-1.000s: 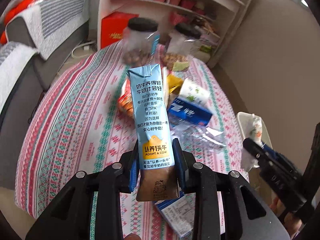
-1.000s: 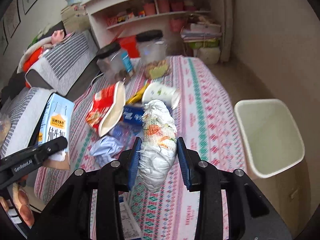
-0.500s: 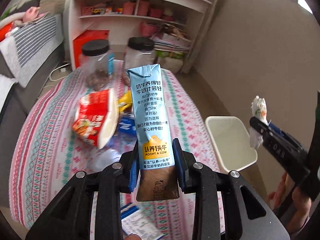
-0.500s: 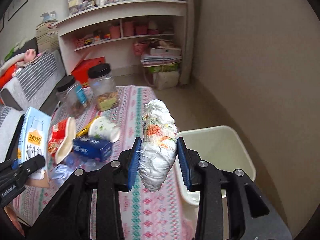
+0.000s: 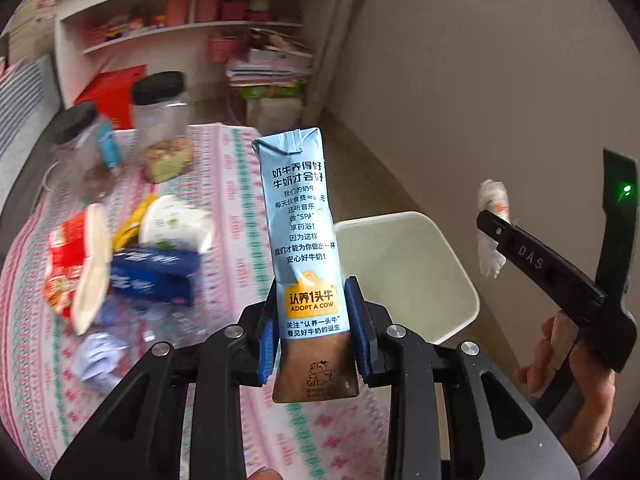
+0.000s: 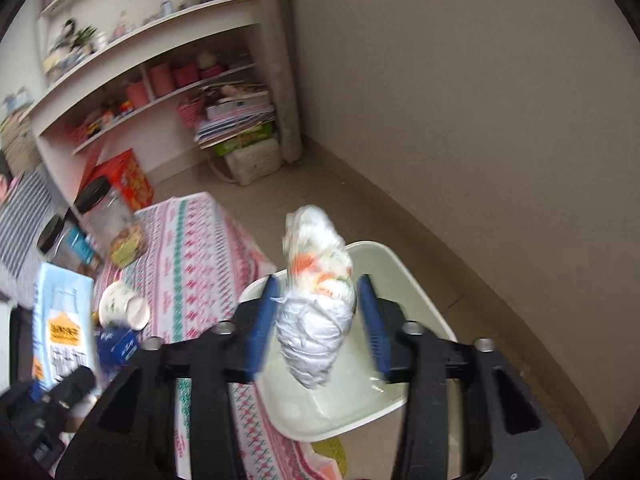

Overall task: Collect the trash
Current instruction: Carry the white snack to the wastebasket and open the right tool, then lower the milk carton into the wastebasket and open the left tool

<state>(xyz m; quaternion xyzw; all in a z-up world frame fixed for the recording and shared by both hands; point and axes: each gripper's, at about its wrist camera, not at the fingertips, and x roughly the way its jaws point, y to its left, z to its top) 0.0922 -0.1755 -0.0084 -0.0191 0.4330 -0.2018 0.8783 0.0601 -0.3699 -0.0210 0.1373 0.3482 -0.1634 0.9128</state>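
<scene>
The left claw [image 5: 314, 336] is closed on a light-blue milk carton [image 5: 304, 240], its blue pads pressed against the carton's lower part on both sides; the carton stands upright between the fingers, its folded top rising well above the pads and its brown bottom end hanging just below them. In the left wrist view the carton sits in front of the white trash bin [image 5: 404, 276], which stands on the floor just beside the right edge of the desk [image 5: 224, 184]. The right claw [image 6: 318, 316] stands wider: its blue pads flank a crumpled white plastic bundle [image 6: 318, 300] with orange and green print, and a gap seems to show on each side, though blur makes it hard to tell whether the pads touch it. The bundle lies upright between the fingers, directly over the open bin [image 6: 404, 280]. From the left wrist view the right claw [image 5: 494, 220] appears at the far right, with the bundle [image 5: 492, 232] at its tip, right of the bin. On the patterned cloth of the desk lie a red noodle cup [image 5: 76, 264] on its side, a white paper cup [image 5: 172, 220], a dark-blue box [image 5: 156, 276] and crumpled paper [image 5: 100, 356], with two black-lidded jars [image 5: 160, 128] at the far end.
</scene>
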